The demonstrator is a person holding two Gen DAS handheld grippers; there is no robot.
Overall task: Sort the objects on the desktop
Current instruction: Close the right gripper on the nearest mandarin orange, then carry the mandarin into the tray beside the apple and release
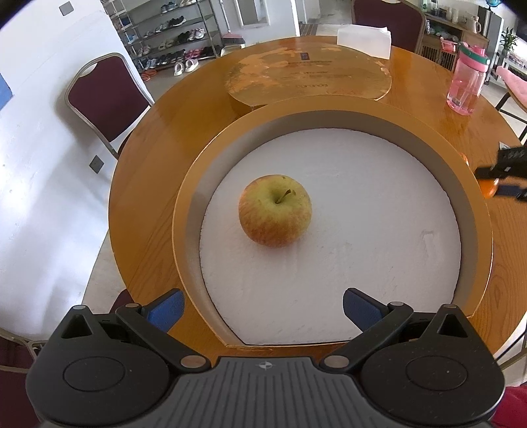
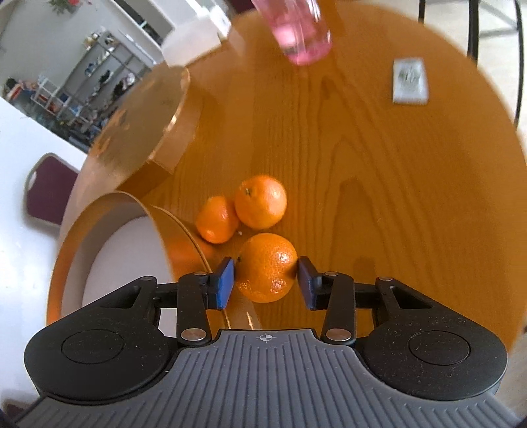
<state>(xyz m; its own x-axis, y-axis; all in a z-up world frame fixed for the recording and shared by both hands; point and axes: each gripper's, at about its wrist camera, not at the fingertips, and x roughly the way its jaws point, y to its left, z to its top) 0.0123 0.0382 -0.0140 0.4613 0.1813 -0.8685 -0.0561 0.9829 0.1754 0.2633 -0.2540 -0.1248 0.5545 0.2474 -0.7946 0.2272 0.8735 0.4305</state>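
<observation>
A yellow-red apple [image 1: 275, 210] lies on the white floor of a round gold box [image 1: 184, 214]. My left gripper [image 1: 262, 306] hangs open above the box's near rim, with nothing between its blue pads. In the right wrist view my right gripper [image 2: 266, 280] is shut on an orange [image 2: 266, 266], one blue pad against each side of it, just right of the box [image 2: 98, 204]. Two more oranges [image 2: 260, 200] [image 2: 215, 224] rest on the table behind it. The right gripper [image 1: 504, 177] also shows at the left wrist view's right edge.
The box's gold lid [image 1: 309, 75] [image 2: 141, 131] lies on the round wooden table behind the box. A pink bottle [image 1: 467, 82] [image 2: 303, 29] stands at the far right. There is a white tissue box [image 1: 364, 39], a small white packet [image 2: 410, 80], and a maroon chair [image 1: 105, 98] at the left.
</observation>
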